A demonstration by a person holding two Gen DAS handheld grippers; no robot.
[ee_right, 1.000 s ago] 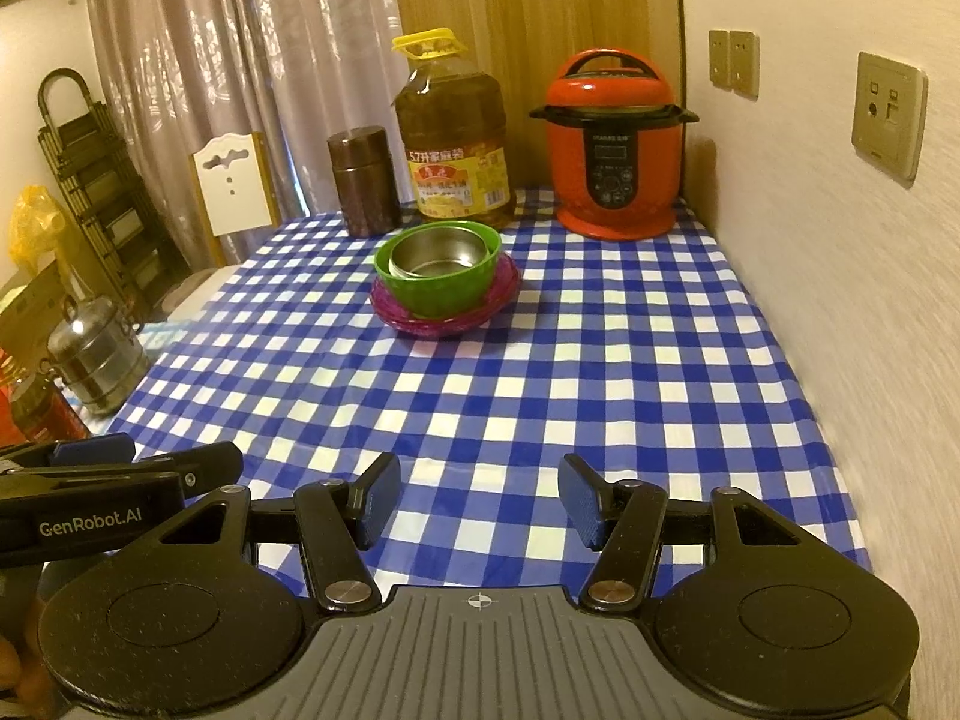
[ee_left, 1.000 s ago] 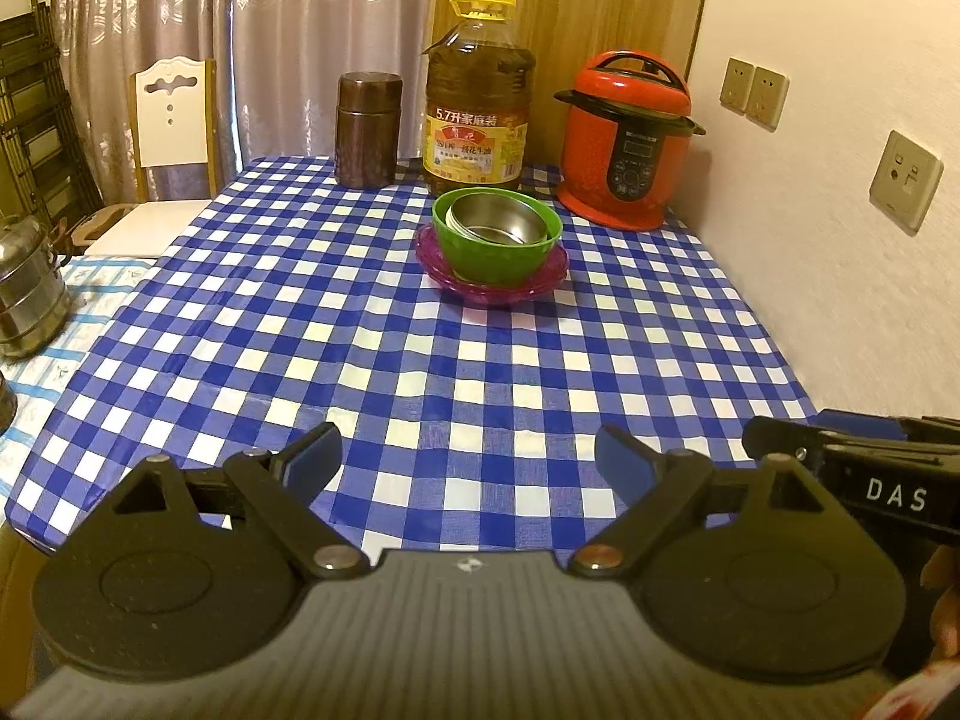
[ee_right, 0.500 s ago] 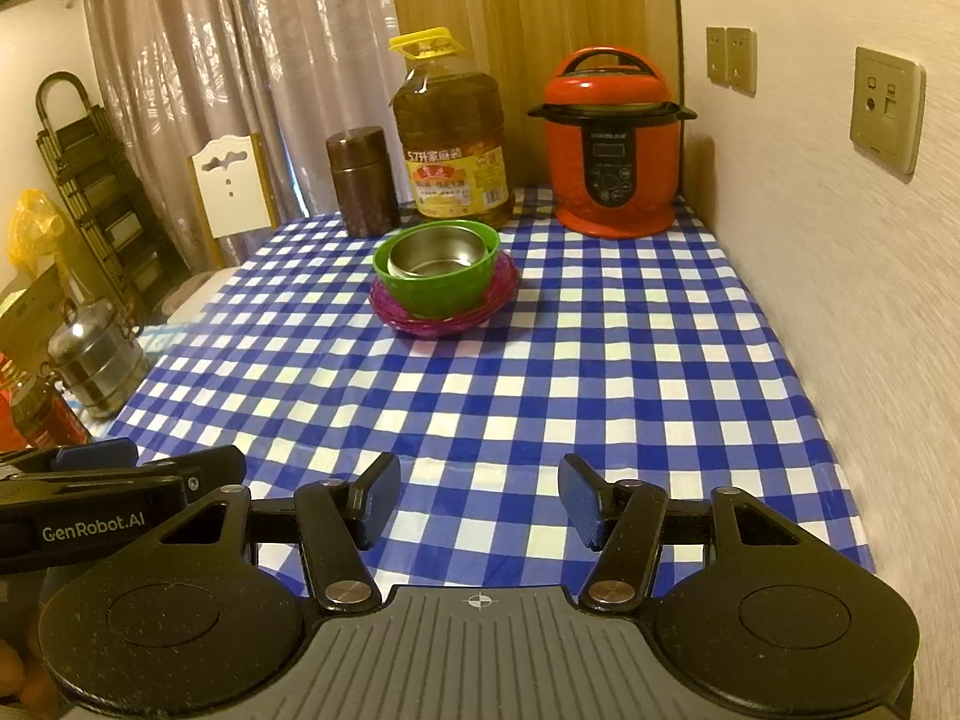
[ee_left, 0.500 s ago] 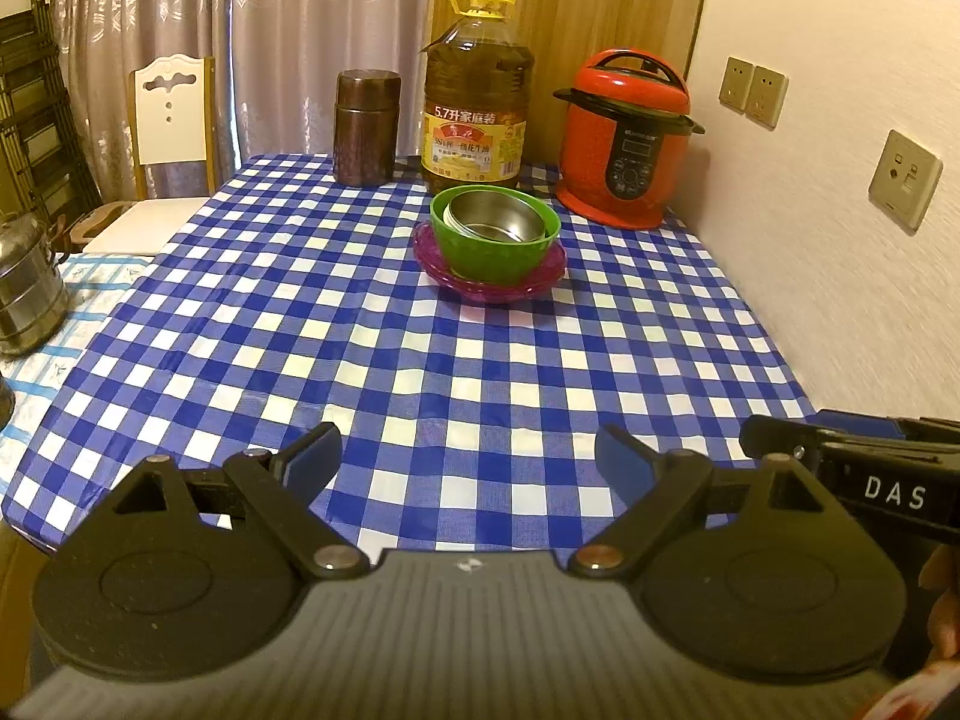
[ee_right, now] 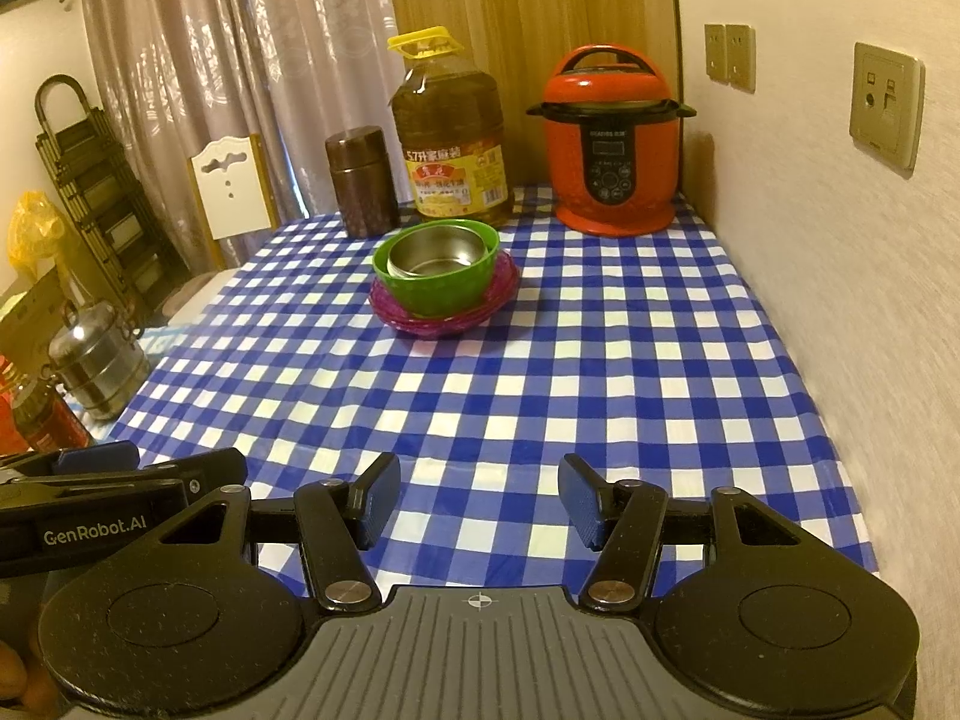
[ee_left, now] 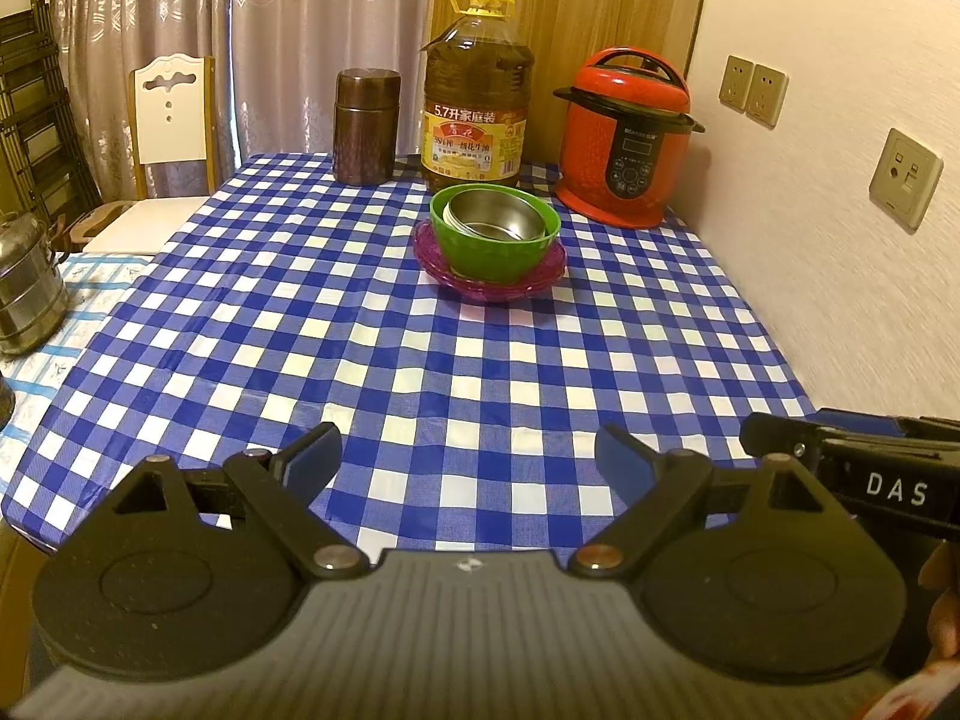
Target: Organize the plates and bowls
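Observation:
A steel bowl (ee_left: 495, 222) sits inside a green bowl (ee_left: 492, 249), which stands on a purple plate (ee_left: 543, 279) at the far middle of the blue checked table (ee_left: 420, 360). The same stack shows in the right wrist view: steel bowl (ee_right: 435, 252), green bowl (ee_right: 444, 294), purple plate (ee_right: 420, 324). My left gripper (ee_left: 468, 459) is open and empty above the table's near edge. My right gripper (ee_right: 478, 498) is open and empty, also at the near edge, far from the stack.
An oil jug (ee_left: 477, 96), a brown canister (ee_left: 366, 126) and a red pressure cooker (ee_left: 624, 138) stand along the table's back. A wall (ee_left: 840, 210) runs along the right. A steel tiffin (ee_left: 27, 294) sits on a side surface at left; a chair (ee_left: 171, 114) stands behind.
Both grippers have drifted back slightly from the table; the stack of bowls and plate has not moved. Both stay open.

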